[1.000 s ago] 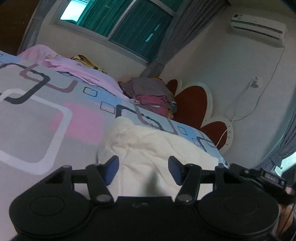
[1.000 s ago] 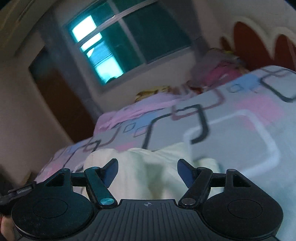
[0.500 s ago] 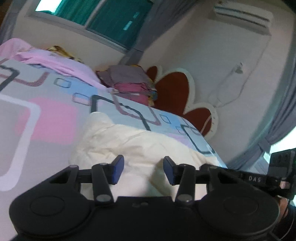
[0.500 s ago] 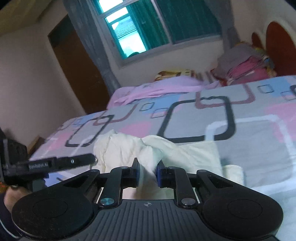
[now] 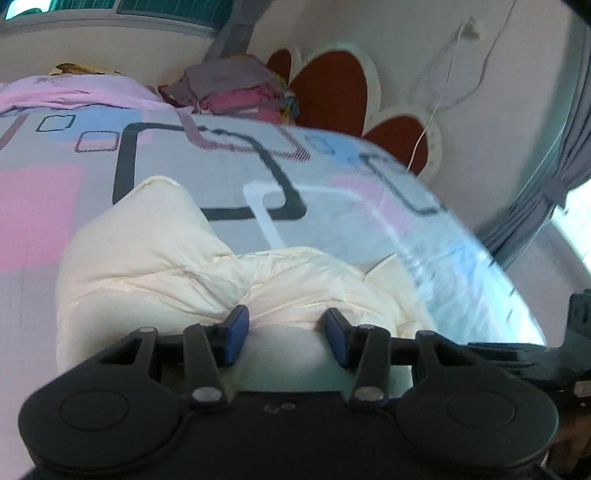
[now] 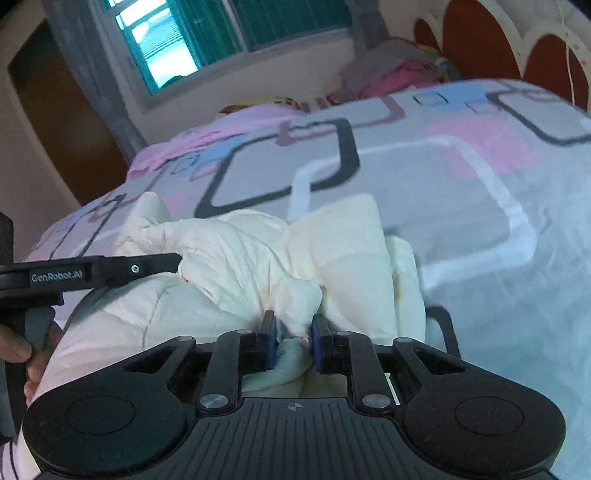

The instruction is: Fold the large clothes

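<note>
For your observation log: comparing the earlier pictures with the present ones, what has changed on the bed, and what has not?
The right claw, open a second ago, has shut on a bunched fold of the cream garment and holds it. The left claw has narrowed and moved closer over the cloth, but is still open. The garment now looks more gathered. The patterned bedspread and folded pile are unchanged.

A patterned bedsheet [image 5: 229, 173], folded clothes pile [image 5: 236, 92], heart-shaped headboard [image 5: 332, 88], window [image 6: 207, 33].

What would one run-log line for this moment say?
stage: gathering cream garment on bed | right gripper: shut on garment | left gripper: open over garment
</note>
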`<state>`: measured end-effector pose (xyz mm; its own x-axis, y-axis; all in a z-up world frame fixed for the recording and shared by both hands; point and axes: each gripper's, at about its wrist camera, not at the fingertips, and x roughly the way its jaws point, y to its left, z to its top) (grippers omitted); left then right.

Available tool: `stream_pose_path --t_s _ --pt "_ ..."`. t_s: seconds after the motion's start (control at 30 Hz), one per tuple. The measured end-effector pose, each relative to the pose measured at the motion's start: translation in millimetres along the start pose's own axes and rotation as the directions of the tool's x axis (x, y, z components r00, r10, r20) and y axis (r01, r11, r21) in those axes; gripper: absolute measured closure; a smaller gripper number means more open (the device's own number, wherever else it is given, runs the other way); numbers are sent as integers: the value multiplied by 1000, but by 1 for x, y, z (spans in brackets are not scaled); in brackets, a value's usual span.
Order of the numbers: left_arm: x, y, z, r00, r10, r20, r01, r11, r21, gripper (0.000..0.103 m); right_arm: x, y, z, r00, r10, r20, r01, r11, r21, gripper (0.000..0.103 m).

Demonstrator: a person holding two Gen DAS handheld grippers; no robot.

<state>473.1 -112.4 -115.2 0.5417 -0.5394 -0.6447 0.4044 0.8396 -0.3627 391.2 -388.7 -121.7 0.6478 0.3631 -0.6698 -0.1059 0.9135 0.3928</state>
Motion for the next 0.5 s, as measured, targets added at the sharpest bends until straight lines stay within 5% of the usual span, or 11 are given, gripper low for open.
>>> stream_pose_path --t_s 0.23,0.4,0.5 --pt "-13 -5 -2 999 41 -1 -41 999 30 56 -11 1 18 1000 -18 -18 18 1000 3 85" --pt "-55 -7 -2 990 89 106 -91 996 17 50 -46 23 51 993 -48 105 52 998 -37 85" --pt "-65 4 6 983 119 142 -119 993 -12 50 -37 52 71 992 -71 100 78 994 -70 85"
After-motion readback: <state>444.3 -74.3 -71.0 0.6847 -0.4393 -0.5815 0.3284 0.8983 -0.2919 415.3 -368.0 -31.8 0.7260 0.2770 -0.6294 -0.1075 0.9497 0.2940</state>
